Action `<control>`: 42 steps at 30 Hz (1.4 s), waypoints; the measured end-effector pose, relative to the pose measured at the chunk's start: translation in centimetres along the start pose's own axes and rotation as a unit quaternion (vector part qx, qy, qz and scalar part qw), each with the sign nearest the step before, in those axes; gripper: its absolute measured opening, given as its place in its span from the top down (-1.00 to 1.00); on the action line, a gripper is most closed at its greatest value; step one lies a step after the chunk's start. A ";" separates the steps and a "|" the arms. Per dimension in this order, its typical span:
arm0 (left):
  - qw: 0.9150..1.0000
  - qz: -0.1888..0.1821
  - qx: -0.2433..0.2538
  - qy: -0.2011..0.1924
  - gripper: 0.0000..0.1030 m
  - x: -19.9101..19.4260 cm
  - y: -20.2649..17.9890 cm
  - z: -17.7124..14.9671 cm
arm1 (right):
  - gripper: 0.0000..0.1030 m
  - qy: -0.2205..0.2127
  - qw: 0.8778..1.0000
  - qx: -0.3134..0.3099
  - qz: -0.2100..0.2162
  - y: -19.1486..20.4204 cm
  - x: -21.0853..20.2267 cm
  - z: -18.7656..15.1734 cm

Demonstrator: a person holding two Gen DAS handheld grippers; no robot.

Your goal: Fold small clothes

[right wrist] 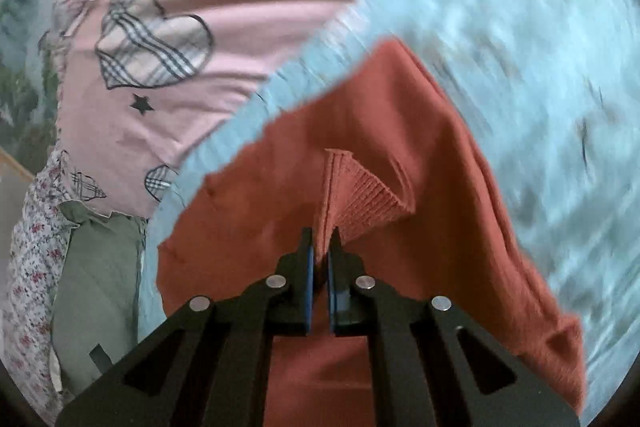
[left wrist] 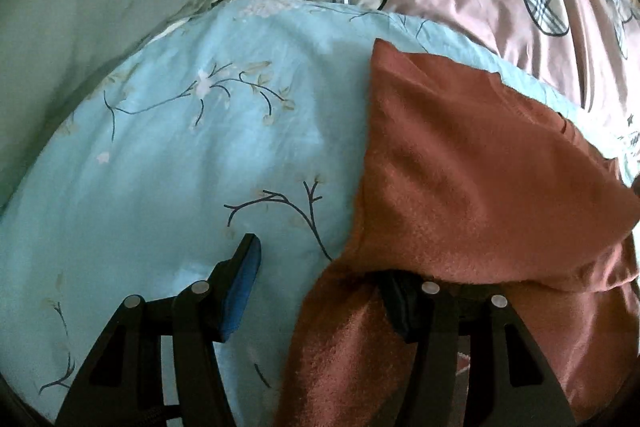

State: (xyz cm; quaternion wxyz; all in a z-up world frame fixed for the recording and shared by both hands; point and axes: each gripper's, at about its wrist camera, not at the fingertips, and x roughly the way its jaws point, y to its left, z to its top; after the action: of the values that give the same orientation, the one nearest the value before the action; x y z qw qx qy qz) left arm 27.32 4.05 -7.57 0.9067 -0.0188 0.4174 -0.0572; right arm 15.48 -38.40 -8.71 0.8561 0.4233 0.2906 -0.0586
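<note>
One garment (right wrist: pixel 400 131) edge in right tool (right wrist: pixel 321 241)

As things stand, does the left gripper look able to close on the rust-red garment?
Probably yes: the left gripper is open, the rust-red garment already draped over one finger, and nothing blocks the gap.

Dim, soft daylight, strong fisheye bending at dark rims (right wrist view motion-smeared).
</note>
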 end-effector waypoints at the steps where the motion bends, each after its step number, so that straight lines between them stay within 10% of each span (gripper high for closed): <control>1: 1.000 0.001 -0.001 0.000 -0.13 0.0 0.0 -0.1 | 0.81 0.004 1.000 0.008 0.001 -0.3 0.2 -0.3; 10: 0.999 -0.018 -0.045 -0.013 -0.14 -0.9 1.8 -0.7 | 0.87 -0.055 0.997 -0.038 0.037 1.4 -3.3 -0.3; 17: 0.999 -0.020 -0.044 -0.011 -0.17 -0.7 1.6 -0.6 | 0.76 0.000 0.993 -0.049 -0.104 -0.8 -3.6 -2.3; 22: 0.998 -0.028 -0.050 -0.013 -0.17 -0.7 1.9 -0.7 | 0.15 -0.053 0.990 -0.090 -0.093 1.8 -5.5 -1.3; 27: 0.997 -0.040 -0.070 -0.012 -0.18 -0.7 2.7 -0.6 | 0.02 -0.035 0.987 -0.142 -0.067 4.5 -3.7 0.4; 33: 0.990 -0.134 -0.033 0.027 -0.15 -3.0 3.4 -0.7 | 0.01 0.005 0.983 -0.165 -0.081 3.3 -1.8 0.4; 42: 0.986 -0.158 0.022 0.055 -0.55 3.2 -1.4 9.4 | -0.04 0.005 0.988 -0.141 -0.063 1.7 -2.4 -0.8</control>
State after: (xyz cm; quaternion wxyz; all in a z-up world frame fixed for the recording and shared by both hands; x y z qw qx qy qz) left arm 36.36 2.17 -3.73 0.8621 -0.0614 0.4572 -0.2097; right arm 13.76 -37.09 -6.63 0.9002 0.2798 0.3265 -0.0683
